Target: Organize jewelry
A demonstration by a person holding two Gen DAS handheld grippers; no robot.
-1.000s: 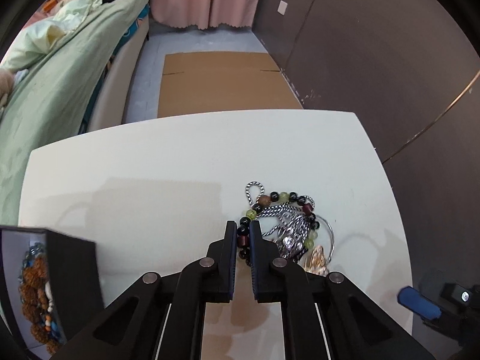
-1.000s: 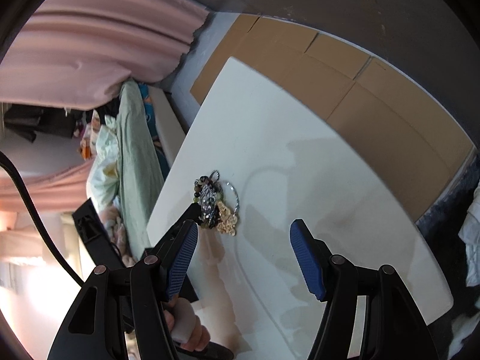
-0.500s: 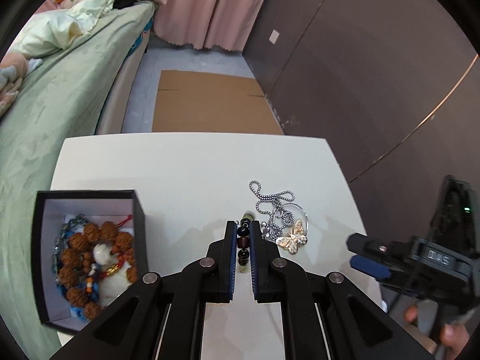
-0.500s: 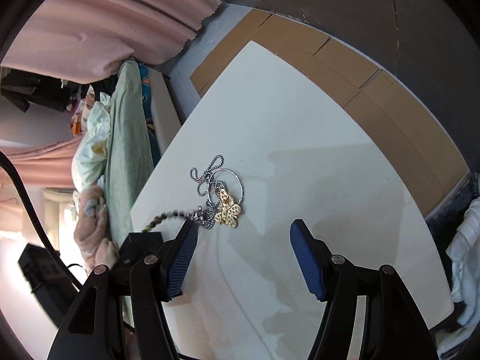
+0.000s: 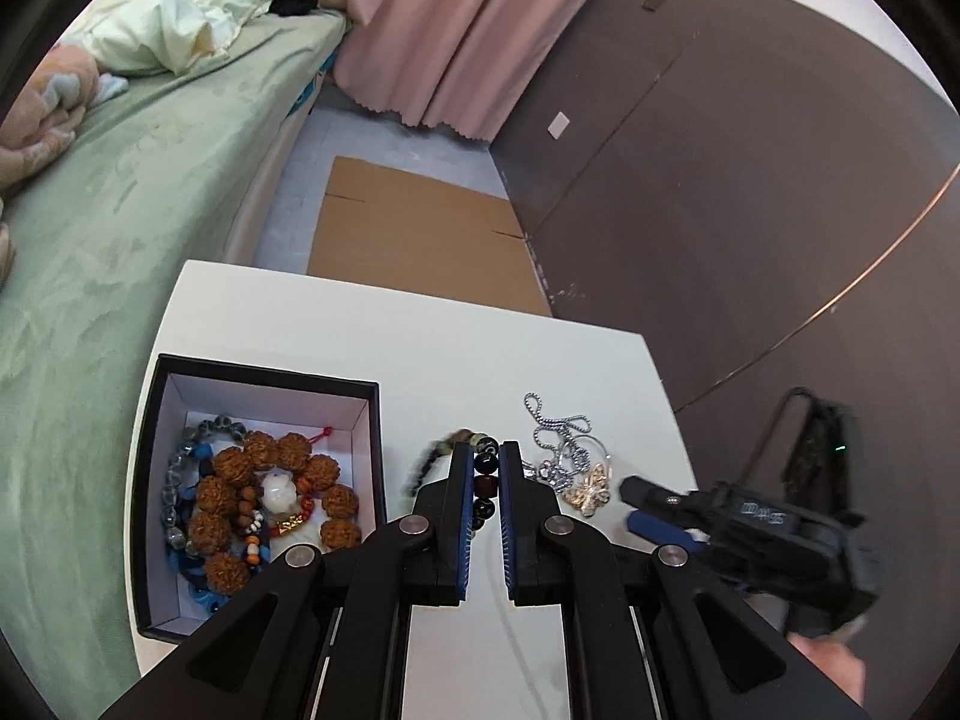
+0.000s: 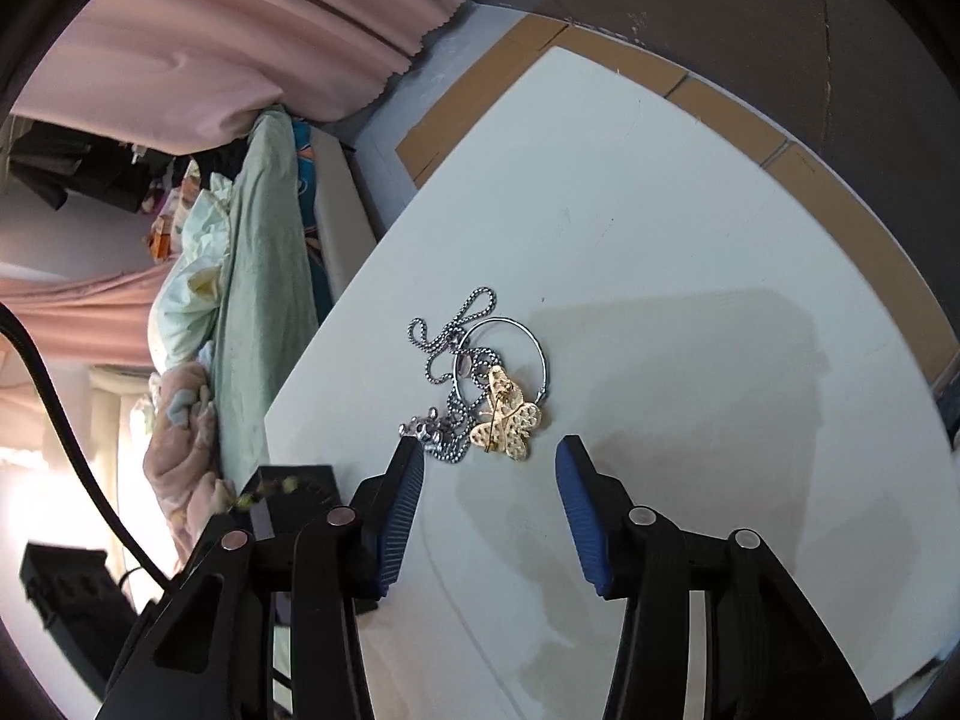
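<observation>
My left gripper (image 5: pixel 485 456) is shut on a dark beaded bracelet (image 5: pixel 485 483) and holds it above the white table (image 5: pixel 420 348), between the box and the pile. The bracelet swings blurred to the left. A black jewelry box (image 5: pixel 258 498) at the left holds several bead bracelets. A silver ball chain (image 6: pixel 447 339), a thin silver hoop (image 6: pixel 540 348) and a gold butterfly brooch (image 6: pixel 507 420) lie together on the table (image 6: pixel 690 276); they also show in the left wrist view (image 5: pixel 570 462). My right gripper (image 6: pixel 487 450) is open just before the brooch and shows in the left wrist view (image 5: pixel 645 507).
A green bed (image 5: pixel 120 210) runs along the table's left side. Flat cardboard (image 5: pixel 414 240) lies on the floor beyond the table. A dark wall (image 5: pixel 750 180) stands at the right. The table's far and right edges are close.
My left gripper has lifted the beaded bracelet off the pile and carried it left towards the box. My right gripper has moved closer to the chain and brooch.
</observation>
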